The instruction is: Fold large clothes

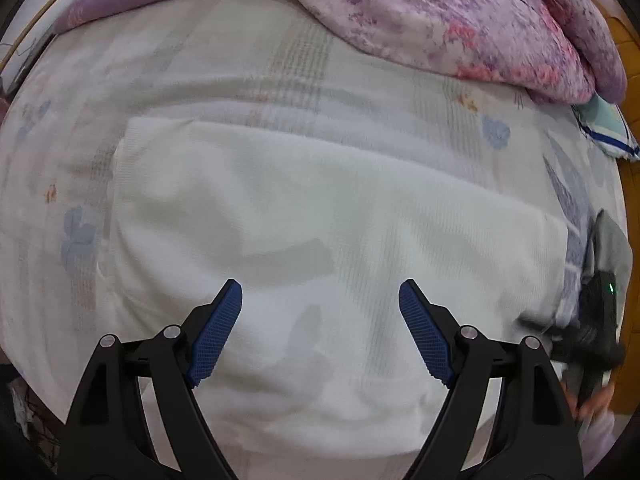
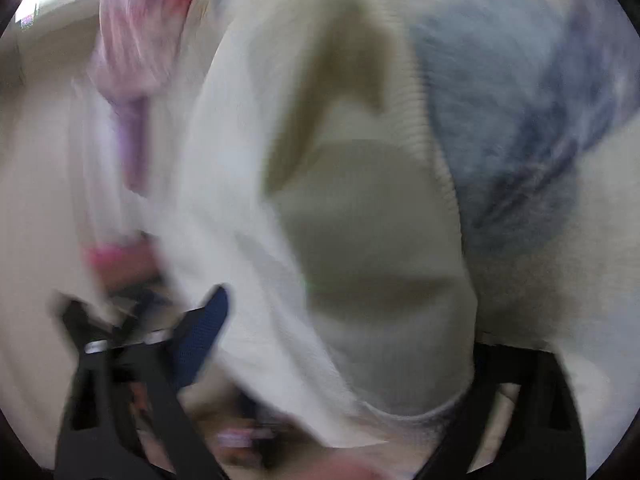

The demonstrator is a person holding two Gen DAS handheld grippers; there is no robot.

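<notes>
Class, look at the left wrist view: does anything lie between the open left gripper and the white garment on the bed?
Nothing visible does. The left gripper hangs open directly over the white garment, with only bare cloth showing between its fingers.

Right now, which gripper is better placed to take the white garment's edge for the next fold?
Right. The right gripper already has the white garment bunched between its fingers at the edge, though blur hides the grip. The left gripper hangs open over the flat middle.

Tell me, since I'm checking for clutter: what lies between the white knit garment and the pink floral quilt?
Only a bare stretch of the pale flower-printed bedsheet separates white knit garment and pink floral quilt, seen in the left wrist view.
</notes>
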